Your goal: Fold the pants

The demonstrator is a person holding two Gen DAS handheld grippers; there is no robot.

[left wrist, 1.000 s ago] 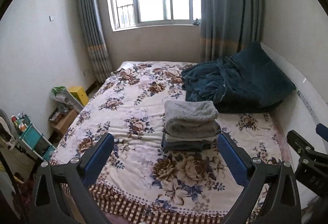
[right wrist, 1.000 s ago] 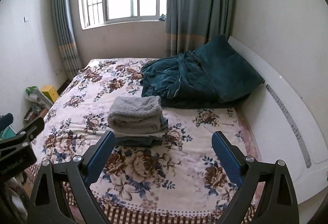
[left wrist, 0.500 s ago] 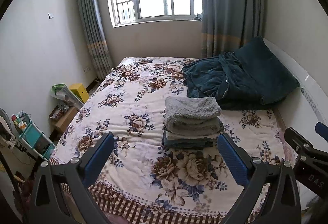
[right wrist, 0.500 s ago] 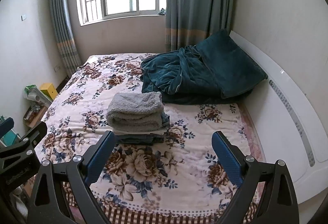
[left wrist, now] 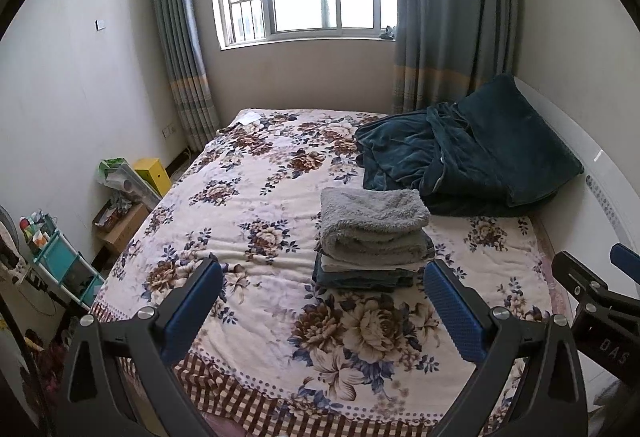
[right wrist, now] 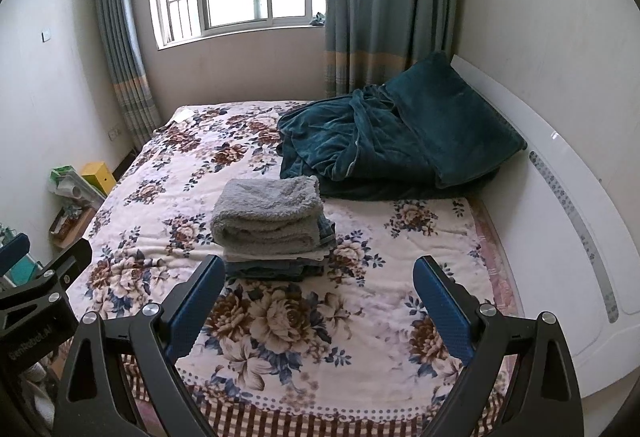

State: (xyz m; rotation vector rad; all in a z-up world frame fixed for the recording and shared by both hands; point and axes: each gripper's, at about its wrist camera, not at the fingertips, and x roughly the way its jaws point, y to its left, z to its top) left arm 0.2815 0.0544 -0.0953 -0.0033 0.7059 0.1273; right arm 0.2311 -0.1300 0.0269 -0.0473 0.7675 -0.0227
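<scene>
A stack of folded clothes sits mid-bed: fluffy grey folded pants on top, a pale garment and dark blue folded jeans beneath. My left gripper is open and empty, held back above the bed's near edge, apart from the stack. My right gripper is open and empty too, beside it. Each gripper shows at the edge of the other's view.
The floral bedspread covers the bed. A rumpled dark teal blanket lies at the far right against the white headboard. Boxes and a teal rack stand on the floor at left.
Both grippers have drawn back and risen a little from the bed; the stack sits lower and farther in view. The stack has not moved.
</scene>
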